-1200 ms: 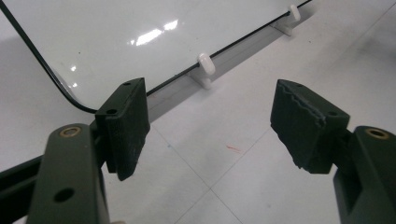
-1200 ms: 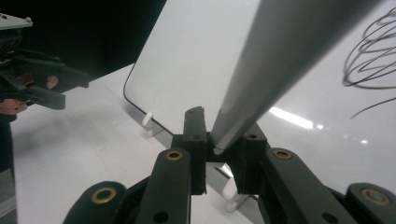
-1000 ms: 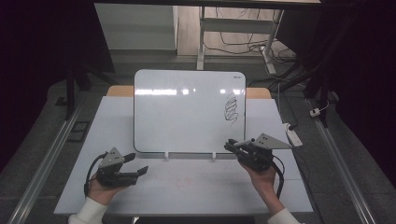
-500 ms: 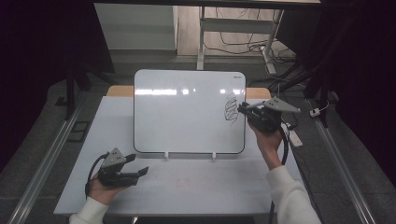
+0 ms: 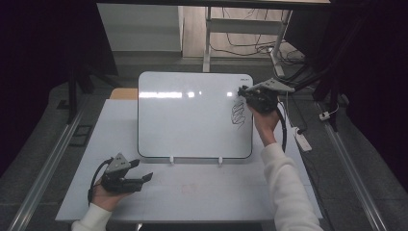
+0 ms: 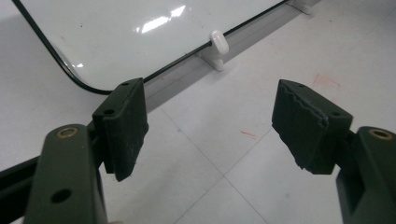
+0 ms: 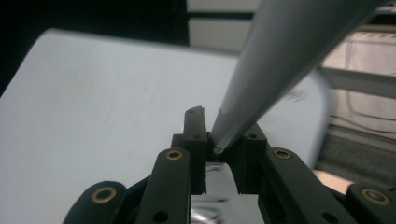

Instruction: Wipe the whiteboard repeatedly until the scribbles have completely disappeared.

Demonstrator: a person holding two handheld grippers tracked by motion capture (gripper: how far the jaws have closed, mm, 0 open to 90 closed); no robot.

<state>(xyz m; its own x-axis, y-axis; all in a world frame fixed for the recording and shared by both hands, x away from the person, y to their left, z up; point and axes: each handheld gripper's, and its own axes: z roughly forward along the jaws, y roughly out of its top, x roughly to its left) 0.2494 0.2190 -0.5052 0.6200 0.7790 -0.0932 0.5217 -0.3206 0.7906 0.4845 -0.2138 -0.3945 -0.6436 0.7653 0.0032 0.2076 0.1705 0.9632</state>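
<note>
Left tool point(image 5: 137, 174) idles spread and empty at the lower left on the tabletop point(image 5: 202, 192); further up, at the right edge of the whiteboard point(image 5: 192, 115), the right tool point(image 5: 243, 91) pinches a grey, tapering object point(image 7: 280, 60), its identity unclear, above the scribble point(image 5: 237, 111). For a clean pass, I'd keep the grip firm and contact flat over the marks.

This looks like a lab or test room set up for recording. A bare white counter point(image 5: 192, 192) carries a whiteboard point(image 5: 192, 120) propped on small clips. Metal rails point(image 5: 53, 159) run along both sides over a grey floor. Behind stand steel desk legs point(image 5: 208, 33) with loose cables point(image 5: 250, 43), and a power strip point(image 5: 302, 139) lies on the floor amid dark surroundings.
</note>
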